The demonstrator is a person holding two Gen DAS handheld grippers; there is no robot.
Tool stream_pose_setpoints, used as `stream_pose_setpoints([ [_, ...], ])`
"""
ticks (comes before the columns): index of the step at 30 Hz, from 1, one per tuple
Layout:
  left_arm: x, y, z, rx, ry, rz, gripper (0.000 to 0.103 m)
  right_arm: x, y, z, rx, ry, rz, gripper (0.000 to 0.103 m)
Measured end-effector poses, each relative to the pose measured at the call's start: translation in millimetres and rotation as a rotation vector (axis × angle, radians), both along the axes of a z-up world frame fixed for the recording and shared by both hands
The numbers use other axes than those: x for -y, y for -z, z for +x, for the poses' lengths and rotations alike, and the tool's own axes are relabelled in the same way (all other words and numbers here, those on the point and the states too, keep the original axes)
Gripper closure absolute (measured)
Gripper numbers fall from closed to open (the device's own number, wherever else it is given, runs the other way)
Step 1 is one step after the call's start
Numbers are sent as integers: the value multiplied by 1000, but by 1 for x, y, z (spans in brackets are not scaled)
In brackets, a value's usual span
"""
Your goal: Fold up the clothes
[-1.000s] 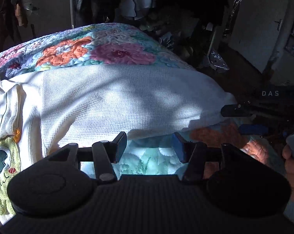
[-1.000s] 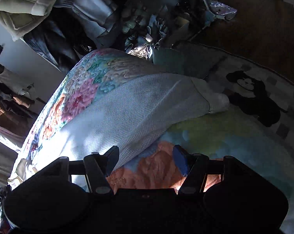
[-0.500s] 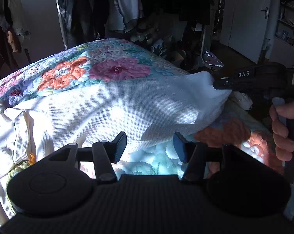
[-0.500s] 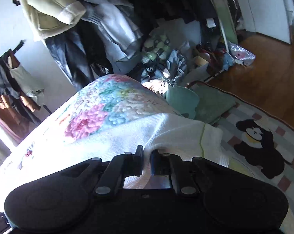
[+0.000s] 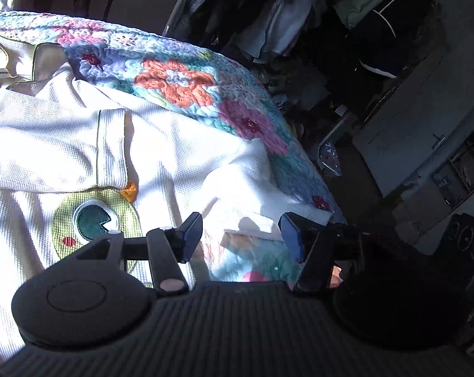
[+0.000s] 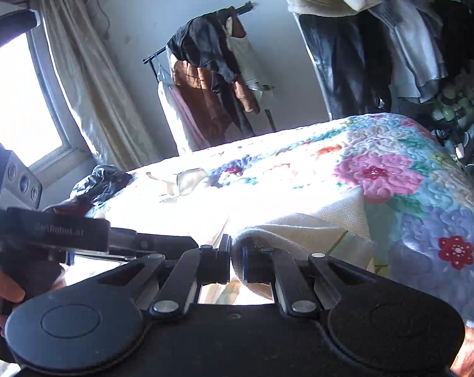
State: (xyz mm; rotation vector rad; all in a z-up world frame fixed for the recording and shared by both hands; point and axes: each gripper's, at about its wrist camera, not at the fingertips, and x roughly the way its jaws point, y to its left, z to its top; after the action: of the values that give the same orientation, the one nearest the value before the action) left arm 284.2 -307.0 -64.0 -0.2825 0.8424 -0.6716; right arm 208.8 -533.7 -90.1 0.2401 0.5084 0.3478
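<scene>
A white waffle-knit shirt (image 5: 161,154) with a green patch on its front lies on a floral quilt (image 5: 186,78). One sleeve lies folded across the chest. My left gripper (image 5: 238,234) is open and empty, just above the shirt's right edge. My right gripper (image 6: 235,259) is shut on a fold of the white shirt (image 6: 315,223) and holds it lifted above the quilt (image 6: 394,172). The left gripper's body (image 6: 61,232) shows at the left of the right wrist view.
Hanging clothes (image 5: 331,15) crowd the far side of the bed. A clothes rack (image 6: 212,72) stands by the wall next to a curtained window (image 6: 20,103). Dark clothing (image 6: 102,182) lies on the bed's far end. A door and shelves (image 5: 441,163) stand at the right.
My right gripper has carried the gripped shirt edge up and over toward the shirt's middle. My left gripper has swung left over the shirt's front, still open.
</scene>
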Motion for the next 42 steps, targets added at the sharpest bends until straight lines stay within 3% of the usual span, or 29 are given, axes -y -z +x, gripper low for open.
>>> stream_pose_setpoints([
  [3, -15, 3, 7, -47, 6, -23, 41, -46, 4, 7, -3, -66, -62, 95],
  [5, -24, 13, 16, -134, 8, -70, 34, -67, 5, 4, 2, -120, -106, 95],
  [7, -28, 25, 24, -224, 3, -87, 34, -83, 3, -6, 4, -155, -141, 95],
  [11, -29, 35, 24, -254, -27, -74, 29, -91, -2, -18, 41, -168, -161, 96],
  [14, -28, 37, 27, -232, -50, -82, 28, -91, 0, -19, 44, -172, -153, 96],
  [16, -26, 37, 29, -206, -46, -91, 33, -93, 2, -20, 43, -209, -154, 95],
  [18, -20, 36, 30, -205, -9, -78, 55, -94, 1, -20, 46, -225, -142, 95],
  [19, -16, 35, 31, -206, 12, -69, 77, -94, 1, -20, 47, -233, -136, 96],
  [23, -12, 23, 24, -95, -8, 28, 94, -89, 1, -18, 55, -234, -117, 96],
  [27, -23, 6, 25, -11, -59, 94, 96, -83, 2, -13, 6, -218, -89, 91],
  [31, -37, -16, 26, 108, -96, 196, 96, -86, 4, -10, -68, -168, -161, 86],
  [35, -73, -35, 36, 186, -223, 165, 96, -88, -1, -14, -49, -143, -166, 65],
  [40, -102, -36, 62, 209, -306, 251, 96, -91, -1, -17, -62, -130, -190, 64],
  [42, -112, -27, 75, 152, -310, 286, 96, -94, 2, -17, -74, -126, -204, 64],
])
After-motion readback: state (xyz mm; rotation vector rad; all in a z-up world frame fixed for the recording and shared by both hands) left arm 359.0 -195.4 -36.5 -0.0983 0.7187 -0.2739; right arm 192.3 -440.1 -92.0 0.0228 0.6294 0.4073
